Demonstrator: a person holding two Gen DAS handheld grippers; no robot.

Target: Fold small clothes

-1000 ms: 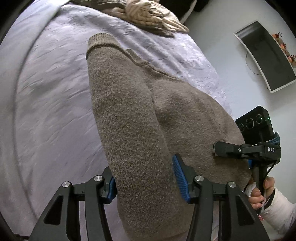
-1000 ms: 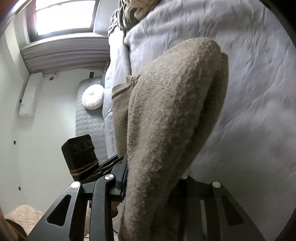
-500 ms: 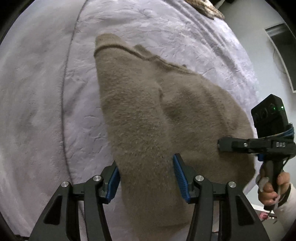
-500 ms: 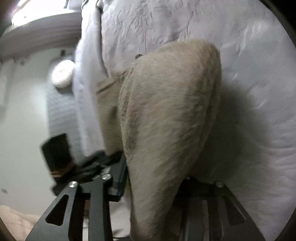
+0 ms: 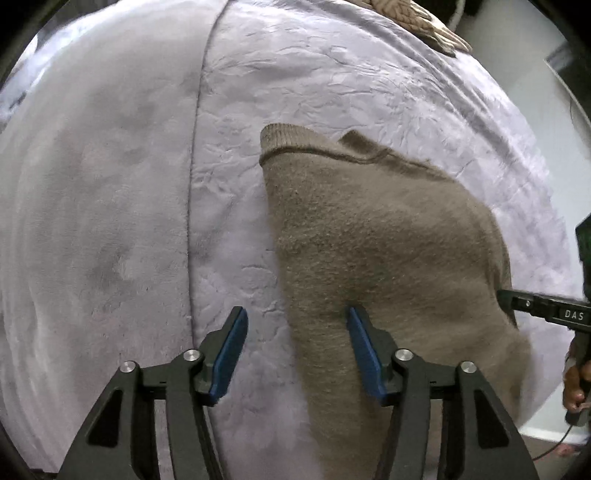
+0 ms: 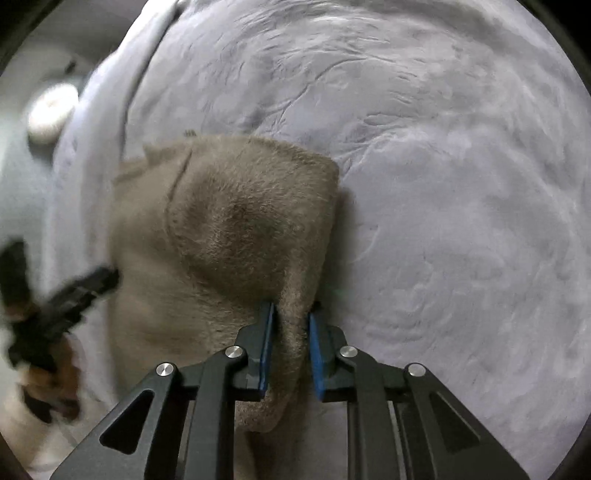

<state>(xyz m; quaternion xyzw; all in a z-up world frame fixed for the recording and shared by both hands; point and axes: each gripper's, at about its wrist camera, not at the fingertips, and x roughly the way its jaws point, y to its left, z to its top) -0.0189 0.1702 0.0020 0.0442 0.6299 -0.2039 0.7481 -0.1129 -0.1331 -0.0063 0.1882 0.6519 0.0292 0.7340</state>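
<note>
A brown knitted sweater (image 5: pixel 384 251) lies on the lilac bed cover (image 5: pixel 110 206), its ribbed cuff at the far left corner. My left gripper (image 5: pixel 295 332) is open; its right pad rests at the sweater's left edge and nothing sits between the pads except cover and the cloth's edge. My right gripper (image 6: pixel 290 325) is shut on the sweater's right edge (image 6: pixel 291 295), a fold of brown knit pinched between the blue pads. The sweater also shows in the right wrist view (image 6: pixel 229 229). The right gripper also shows at the right edge of the left wrist view (image 5: pixel 546 310).
A beige knitted garment (image 5: pixel 413 18) lies at the far end of the bed. A white round cushion (image 6: pixel 51 110) is off the bed at the left. The bed edge runs along the right of the left wrist view.
The sweater came down from hanging to lying on the bed. My left gripper let go of it and now stands at its left edge. My right gripper still holds the cloth.
</note>
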